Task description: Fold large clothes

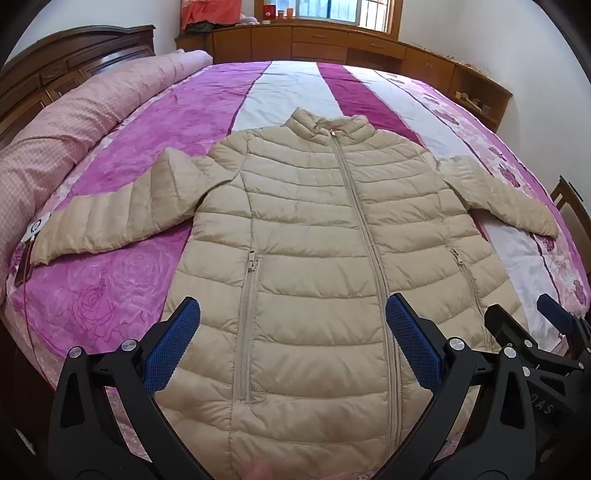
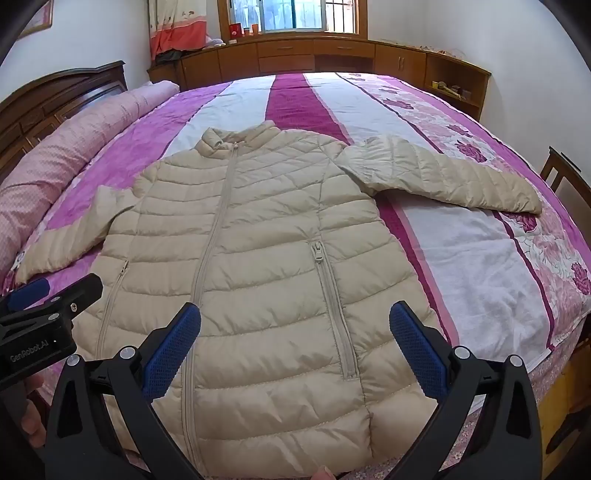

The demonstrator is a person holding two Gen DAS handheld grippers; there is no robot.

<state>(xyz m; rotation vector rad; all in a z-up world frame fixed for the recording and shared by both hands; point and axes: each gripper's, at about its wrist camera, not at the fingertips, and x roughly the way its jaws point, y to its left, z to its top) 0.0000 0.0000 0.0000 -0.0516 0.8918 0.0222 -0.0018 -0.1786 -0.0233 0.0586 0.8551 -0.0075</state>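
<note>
Nothing is folded yet: the beige puffer jacket (image 1: pixel 314 236) lies flat, zipped, both sleeves spread on the bed (image 1: pixel 295 81). Left gripper (image 1: pixel 291 328) and right gripper (image 2: pixel 295 332) hover, jaws spread, empty.

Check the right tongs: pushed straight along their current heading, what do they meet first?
Most likely the beige puffer jacket spread on the bed. The right tongs, open and empty, point down at its lower front beside the pocket zipper. Nothing shows in between, though depth is uncertain.

The puffer jacket (image 1: pixel 314 240)'s hem runs off the bottom edge in both views; the windowsill items (image 2: pixel 243 29) are too small to identify.
</note>
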